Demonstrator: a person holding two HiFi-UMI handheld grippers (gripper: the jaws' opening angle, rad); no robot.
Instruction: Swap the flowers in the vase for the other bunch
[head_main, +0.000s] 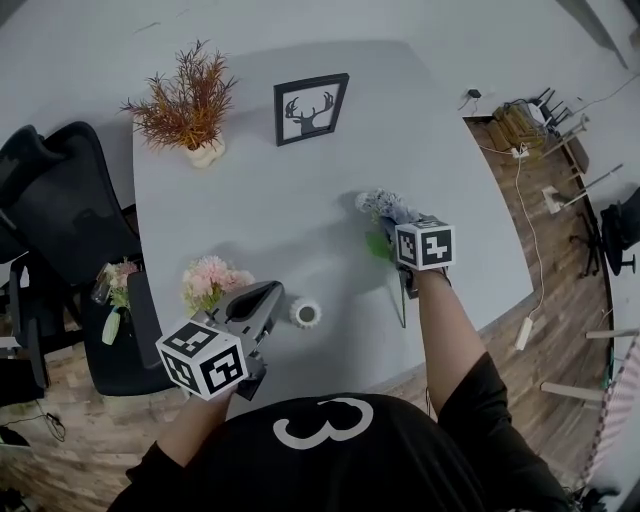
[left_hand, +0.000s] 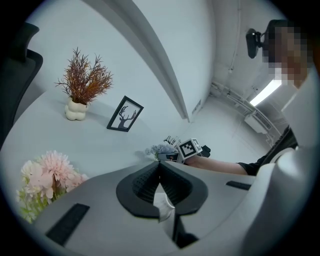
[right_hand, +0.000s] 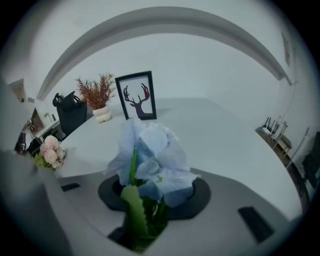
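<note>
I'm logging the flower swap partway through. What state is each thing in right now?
Small white vase: upright, empty.
Pink flower bunch: lying on the grey table, outside the vase.
Pale blue flower bunch: held by its stems.
Right claw: shut on the blue bunch.
Left claw: shut, nothing in it.
Black-framed deer picture: standing upright.
</note>
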